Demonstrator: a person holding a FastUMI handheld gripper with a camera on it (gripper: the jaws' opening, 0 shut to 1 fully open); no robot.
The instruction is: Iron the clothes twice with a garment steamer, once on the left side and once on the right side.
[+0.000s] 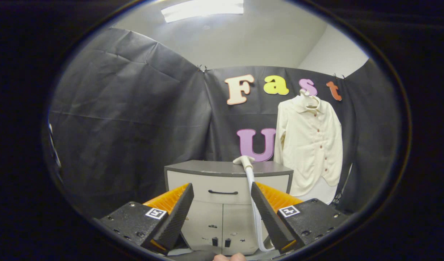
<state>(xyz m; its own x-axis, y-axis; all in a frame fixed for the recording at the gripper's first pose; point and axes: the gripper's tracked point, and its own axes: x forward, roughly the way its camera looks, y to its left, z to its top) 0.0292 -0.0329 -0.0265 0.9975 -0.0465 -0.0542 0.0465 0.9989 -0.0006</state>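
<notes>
- Black cloth walls close off the booth, with a pale ceiling and a bright light panel (202, 9) overhead.
- Ahead of me stands a grey cabinet (222, 203) with a drawer and two doors; its top is the surface (207, 167).
- On that surface rests the white steamer head (243, 160), and its hose (254, 203) runs down the cabinet front, passing just inside my right finger (267, 214).
- A cream shirt (310, 145) hangs on a hanger against the back wall, beyond and to the right of the cabinet.
- My hand-held gripper (222, 192) is spread wide and holds nothing; both fingers are well short of the steamer head.
- Fingertips (229, 257) of a hand show just below the fingers.
</notes>
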